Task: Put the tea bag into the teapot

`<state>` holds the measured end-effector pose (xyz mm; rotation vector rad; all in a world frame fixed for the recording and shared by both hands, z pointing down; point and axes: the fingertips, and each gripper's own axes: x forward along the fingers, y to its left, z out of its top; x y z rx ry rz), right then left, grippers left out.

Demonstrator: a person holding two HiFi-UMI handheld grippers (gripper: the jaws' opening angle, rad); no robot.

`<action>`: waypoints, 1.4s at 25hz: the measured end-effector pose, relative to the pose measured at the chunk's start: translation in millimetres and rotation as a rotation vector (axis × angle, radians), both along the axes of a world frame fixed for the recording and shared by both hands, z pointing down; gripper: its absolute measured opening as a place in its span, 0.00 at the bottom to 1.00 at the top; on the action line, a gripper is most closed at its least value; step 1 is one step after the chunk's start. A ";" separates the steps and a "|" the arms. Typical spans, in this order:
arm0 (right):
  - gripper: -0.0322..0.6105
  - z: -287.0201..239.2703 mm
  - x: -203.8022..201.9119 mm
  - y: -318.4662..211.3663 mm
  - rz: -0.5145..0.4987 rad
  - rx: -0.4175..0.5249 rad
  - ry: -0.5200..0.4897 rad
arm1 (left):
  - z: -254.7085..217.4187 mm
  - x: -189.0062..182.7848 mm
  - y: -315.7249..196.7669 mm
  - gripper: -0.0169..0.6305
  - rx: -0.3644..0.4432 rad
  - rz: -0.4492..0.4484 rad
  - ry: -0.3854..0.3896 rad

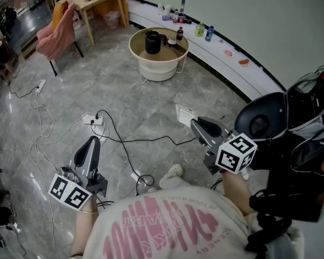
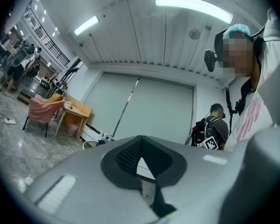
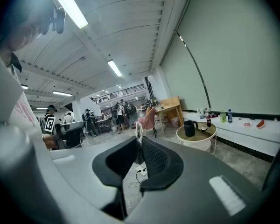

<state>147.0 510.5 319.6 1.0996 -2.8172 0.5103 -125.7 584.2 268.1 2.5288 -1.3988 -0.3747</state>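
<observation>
L gripper & R gripper closed, teapot far ahead.

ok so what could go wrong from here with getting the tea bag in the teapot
1. Cables and a power strip lie on the floor on the way to the round table: a trip risk.
2. The teapot shares that small table with a bottle close by, which the right gripper might knock over.
</observation>
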 end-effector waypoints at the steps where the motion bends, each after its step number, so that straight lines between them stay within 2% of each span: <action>1: 0.11 -1.3 -1.1 0.4 0.001 0.002 0.002 | -1.1 -1.3 1.1 0.05 0.001 0.002 0.003; 8: 0.11 -11.1 -10.7 -1.9 0.017 0.004 -0.016 | -3.2 -11.5 3.9 0.05 -0.006 0.005 0.016; 14: 0.11 -16.4 -20.2 -31.8 0.008 0.004 -0.023 | -2.0 -15.2 -21.5 0.05 -0.013 0.002 0.026; 22: 0.11 -5.8 -30.5 -116.3 -0.027 -0.005 -0.032 | 11.5 -9.1 -85.6 0.05 -0.054 0.001 -0.001; 29: 0.11 2.5 -24.1 -202.9 -0.048 -0.002 -0.029 | 31.7 -15.1 -159.6 0.05 -0.112 -0.048 0.033; 35: 0.11 4.2 -16.8 -275.7 -0.067 -0.021 -0.005 | 26.9 -23.9 -234.0 0.05 -0.110 -0.112 0.084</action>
